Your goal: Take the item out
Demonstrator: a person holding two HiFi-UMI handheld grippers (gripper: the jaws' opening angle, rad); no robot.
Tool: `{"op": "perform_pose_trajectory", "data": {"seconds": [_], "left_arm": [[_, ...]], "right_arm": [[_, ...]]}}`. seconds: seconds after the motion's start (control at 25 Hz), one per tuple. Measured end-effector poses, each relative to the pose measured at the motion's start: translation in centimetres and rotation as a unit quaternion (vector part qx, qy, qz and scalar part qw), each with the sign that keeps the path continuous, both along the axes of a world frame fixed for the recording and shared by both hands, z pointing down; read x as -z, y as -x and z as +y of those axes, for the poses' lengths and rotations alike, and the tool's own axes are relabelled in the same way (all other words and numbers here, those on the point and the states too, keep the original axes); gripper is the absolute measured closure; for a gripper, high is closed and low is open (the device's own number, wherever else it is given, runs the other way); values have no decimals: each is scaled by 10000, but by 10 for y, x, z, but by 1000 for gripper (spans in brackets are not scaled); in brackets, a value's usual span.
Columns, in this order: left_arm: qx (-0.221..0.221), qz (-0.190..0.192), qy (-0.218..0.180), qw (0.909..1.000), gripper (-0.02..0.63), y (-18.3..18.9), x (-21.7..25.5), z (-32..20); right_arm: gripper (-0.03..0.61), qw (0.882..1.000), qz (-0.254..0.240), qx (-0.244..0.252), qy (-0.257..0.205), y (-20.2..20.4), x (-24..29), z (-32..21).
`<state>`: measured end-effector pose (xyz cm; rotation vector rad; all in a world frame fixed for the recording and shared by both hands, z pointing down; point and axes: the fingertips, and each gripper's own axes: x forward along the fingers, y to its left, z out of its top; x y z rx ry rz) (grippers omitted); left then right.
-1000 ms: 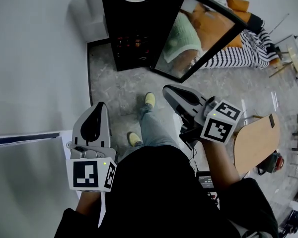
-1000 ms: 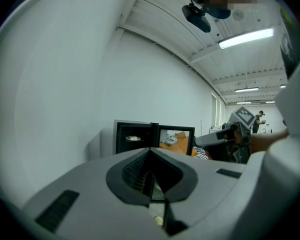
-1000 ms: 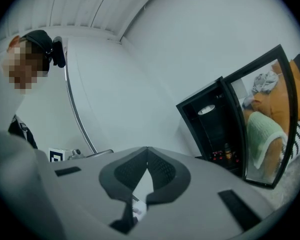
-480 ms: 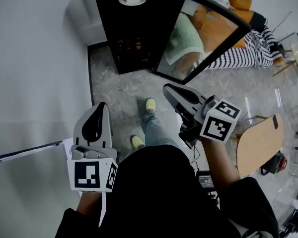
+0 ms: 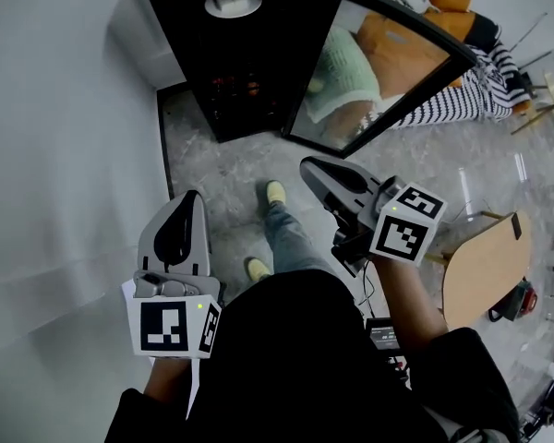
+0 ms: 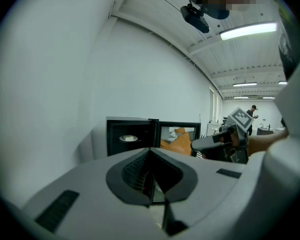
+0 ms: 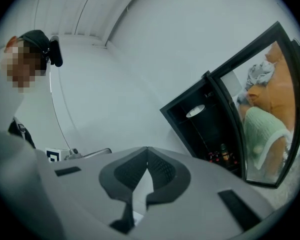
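Facing open black cabinet (image 5: 258,63) on grey marbled floor (image 5: 223,172) — left gripper (image 5: 189,196), right gripper (image 5: 306,164) fingers closed, empty.

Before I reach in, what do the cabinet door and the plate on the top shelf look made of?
Door: seemingly glass, glossy; orange and green fabric shows in its pane. Plate: white and smooth, perhaps ceramic or plastic; too small to tell which.
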<state>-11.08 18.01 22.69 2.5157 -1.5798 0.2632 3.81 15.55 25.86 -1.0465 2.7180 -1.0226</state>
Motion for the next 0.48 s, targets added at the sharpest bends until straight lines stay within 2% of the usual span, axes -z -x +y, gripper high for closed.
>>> {"op": "perform_pose_trajectory", "data": {"seconds": [0.48], "left_arm": [[-94,-77,207,9997,606,-12,-8,-83]], "right_arm": [[571,9995,62,-3,306,-10,-22,-83]]}}
